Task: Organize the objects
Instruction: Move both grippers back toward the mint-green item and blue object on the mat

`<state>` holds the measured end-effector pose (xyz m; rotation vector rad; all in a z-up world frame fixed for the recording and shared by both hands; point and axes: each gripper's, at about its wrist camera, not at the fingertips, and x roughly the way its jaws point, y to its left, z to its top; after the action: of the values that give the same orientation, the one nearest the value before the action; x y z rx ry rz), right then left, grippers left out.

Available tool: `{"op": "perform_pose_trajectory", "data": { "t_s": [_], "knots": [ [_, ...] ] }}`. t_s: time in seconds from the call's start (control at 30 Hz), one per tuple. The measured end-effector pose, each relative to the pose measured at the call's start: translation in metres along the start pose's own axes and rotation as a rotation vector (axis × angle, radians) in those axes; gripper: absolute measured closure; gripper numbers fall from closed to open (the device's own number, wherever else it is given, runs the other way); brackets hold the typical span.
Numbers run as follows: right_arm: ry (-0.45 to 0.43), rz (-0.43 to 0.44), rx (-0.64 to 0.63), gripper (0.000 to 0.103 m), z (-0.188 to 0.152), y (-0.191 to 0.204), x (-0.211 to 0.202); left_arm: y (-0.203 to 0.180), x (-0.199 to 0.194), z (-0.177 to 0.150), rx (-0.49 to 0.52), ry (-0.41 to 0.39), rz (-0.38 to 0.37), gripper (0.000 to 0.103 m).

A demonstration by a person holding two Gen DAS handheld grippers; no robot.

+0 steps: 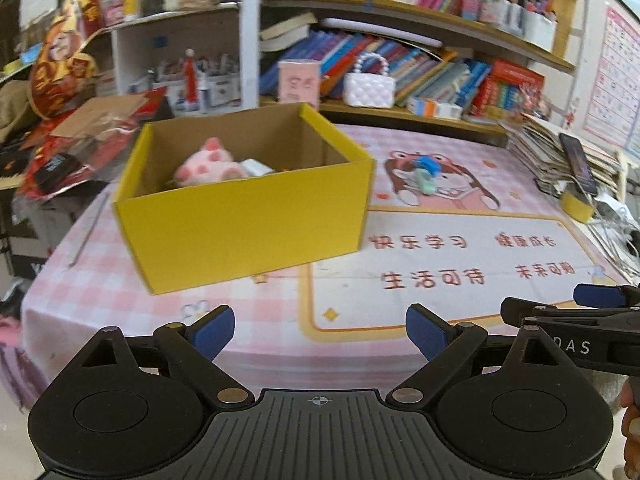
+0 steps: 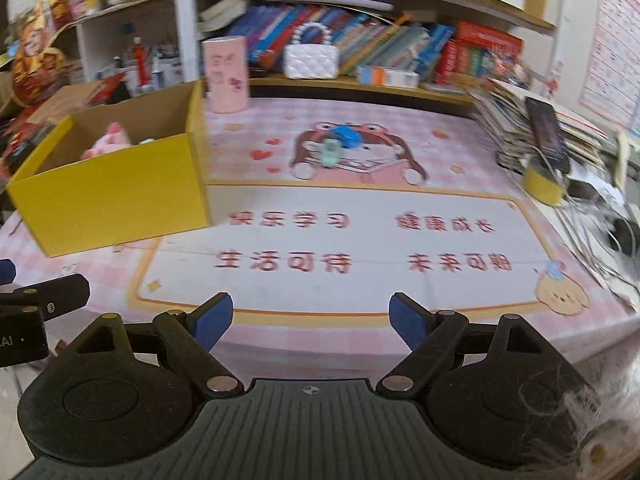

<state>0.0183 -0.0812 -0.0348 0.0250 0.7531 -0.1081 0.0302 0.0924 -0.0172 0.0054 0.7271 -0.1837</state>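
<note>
Both tongs hang over the near edge of the tabletop point(image 2: 400, 208), pointing down and forward across its pink checked cloth. The left tongs point(image 1: 320, 334) are spread wide with nothing between the blue pads point(image 1: 214, 334). The right tongs point(image 2: 310, 320) are likewise spread and empty, their pads point(image 2: 408, 320) well apart. In the left view the right tongs show at the right edge, just beside the left ones; in the right view the left tongs show at the left edge.

Ahead and to the left of the left tongs stands an open yellow box point(image 1: 248, 220), set at an angle on the cloth. Inside it, toward its far left, lies a pink plush pig point(image 1: 208, 166), with something white beside it that is too blurred to name. From the right tongs the box point(image 2: 116, 196) sits far to the left.

Straight ahead of the right tongs, well beyond the red printed lettering, a small blue and mint toy point(image 2: 340, 142) lies on the cartoon figure printed on the cloth. From the left tongs it point(image 1: 426, 172) is ahead and to the right, apart from the box.

Behind the box a pink cylinder point(image 2: 226, 74) stands upright by the shelf. A white quilted bag point(image 2: 312, 56) with a bead handle sits on the shelf among books. Far right of the right tongs, a phone point(image 2: 548, 132) leans on a stack of books, with a roll of yellow tape point(image 2: 542, 186) in front.
</note>
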Motion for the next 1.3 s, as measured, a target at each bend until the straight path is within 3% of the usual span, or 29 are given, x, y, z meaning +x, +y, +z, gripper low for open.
{"op": "perform_pose_trajectory", "data": {
  "t_s": [0.33,0.63,0.97,1.3],
  "knots": [
    [0.024,-0.073,0.045,0.018,0.007,-0.042,0.014,-0.039,0.031,0.018,0.050,0.033,-0.061,0.008],
    [0.058,-0.077,0.036,0.018,0.026,-0.078,0.043,-0.076,0.064,0.035,0.058,0.075,-0.070,0.008],
    [0.111,-0.047,0.034,0.018,0.048,-0.124,0.082,-0.116,0.104,0.052,0.048,0.128,-0.047,0.008],
    [0.071,0.025,0.041,0.018,0.083,-0.162,0.121,-0.150,0.135,0.085,0.000,0.091,0.029,0.008]
  ]
}}
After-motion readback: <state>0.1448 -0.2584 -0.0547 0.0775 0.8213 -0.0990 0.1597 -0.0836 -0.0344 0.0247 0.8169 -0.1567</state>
